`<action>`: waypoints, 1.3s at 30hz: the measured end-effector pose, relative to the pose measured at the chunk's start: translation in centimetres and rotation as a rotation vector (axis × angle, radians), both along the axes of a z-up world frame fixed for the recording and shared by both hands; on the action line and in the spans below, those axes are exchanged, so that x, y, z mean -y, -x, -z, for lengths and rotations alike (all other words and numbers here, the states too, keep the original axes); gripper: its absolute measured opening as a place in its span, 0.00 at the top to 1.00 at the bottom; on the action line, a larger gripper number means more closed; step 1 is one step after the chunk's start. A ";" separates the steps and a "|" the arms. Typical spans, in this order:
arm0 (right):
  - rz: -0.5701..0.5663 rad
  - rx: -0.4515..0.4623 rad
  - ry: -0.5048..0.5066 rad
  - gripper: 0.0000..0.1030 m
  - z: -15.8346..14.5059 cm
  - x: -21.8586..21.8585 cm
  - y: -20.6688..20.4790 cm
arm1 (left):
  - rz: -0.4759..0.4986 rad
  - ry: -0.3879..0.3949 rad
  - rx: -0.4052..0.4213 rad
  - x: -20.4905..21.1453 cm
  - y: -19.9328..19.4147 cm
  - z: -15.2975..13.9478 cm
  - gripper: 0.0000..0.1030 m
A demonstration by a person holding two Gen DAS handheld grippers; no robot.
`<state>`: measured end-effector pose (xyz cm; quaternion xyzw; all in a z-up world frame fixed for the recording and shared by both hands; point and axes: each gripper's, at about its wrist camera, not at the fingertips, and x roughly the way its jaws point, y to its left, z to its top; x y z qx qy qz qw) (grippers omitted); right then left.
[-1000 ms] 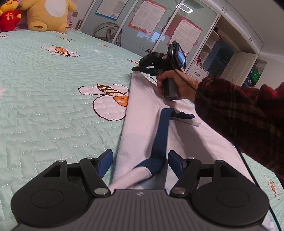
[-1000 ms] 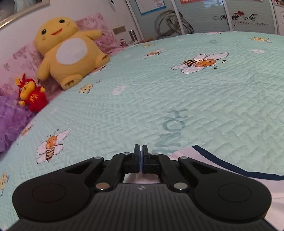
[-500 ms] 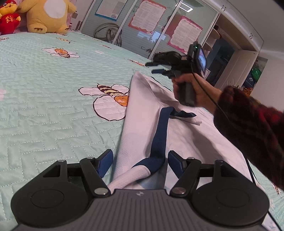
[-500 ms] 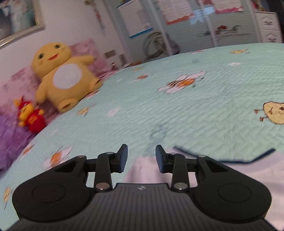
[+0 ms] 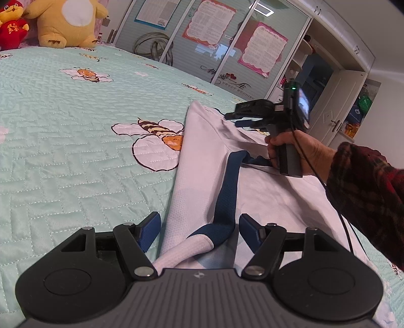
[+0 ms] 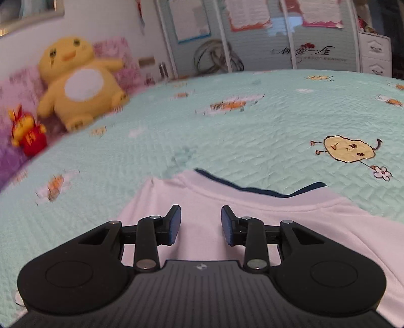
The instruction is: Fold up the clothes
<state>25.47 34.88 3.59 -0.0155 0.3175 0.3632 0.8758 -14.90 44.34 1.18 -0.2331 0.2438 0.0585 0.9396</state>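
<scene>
A white shirt [image 5: 202, 156] with navy trim lies folded lengthwise on the mint quilt [image 5: 63, 151]. Its navy band [image 5: 228, 186] and white cuff [image 5: 186, 249] run between the fingers of my left gripper [image 5: 199, 232], which is open and low over the cloth, its pads clear of it. My right gripper [image 6: 200, 224] hovers open over the shirt's [image 6: 214, 201] far end with nothing between its fingers. In the left wrist view the right gripper [image 5: 231, 119] floats just above the shirt's top corner, held by a hand [image 5: 303, 148] in a plaid sleeve [image 5: 366, 191].
A yellow plush toy [image 5: 68, 20] and a red one [image 5: 11, 30] sit at the bed's head by pink pillows. Sliding wardrobe doors [image 5: 202, 37] with posters stand beyond the bed. Bare quilt stretches left of the shirt.
My right gripper was shut at the shirt's top corner, then opened, let it go and drew back to the right over the shirt. The left gripper has stayed put.
</scene>
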 end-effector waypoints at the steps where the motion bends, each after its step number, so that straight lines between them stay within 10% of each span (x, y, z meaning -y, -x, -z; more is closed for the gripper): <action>1: -0.024 -0.021 0.021 0.66 0.3 -0.4 -0.2 | 0.000 0.000 0.000 0.0 0.0 0.0 0.29; 5: -0.010 -0.007 0.061 1.00 0.1 -0.6 0.2 | 0.000 0.004 0.002 -0.1 0.1 0.0 0.29; 15: 0.120 0.014 -0.001 0.95 0.0 1.5 1.3 | 0.001 0.005 0.002 -0.1 0.1 0.0 0.29; 21: 0.219 0.250 0.079 0.82 -1.5 -1.0 3.7 | 0.001 0.006 0.003 -0.1 0.0 0.0 0.29; 29: 0.069 -0.048 -0.009 0.91 0.4 -7.8 -0.2 | 0.000 0.011 0.005 -0.2 0.0 0.0 0.29; 39: 0.011 0.025 -0.037 0.90 -0.6 -8.6 0.4 | 0.001 0.018 0.007 -0.2 0.1 0.1 0.29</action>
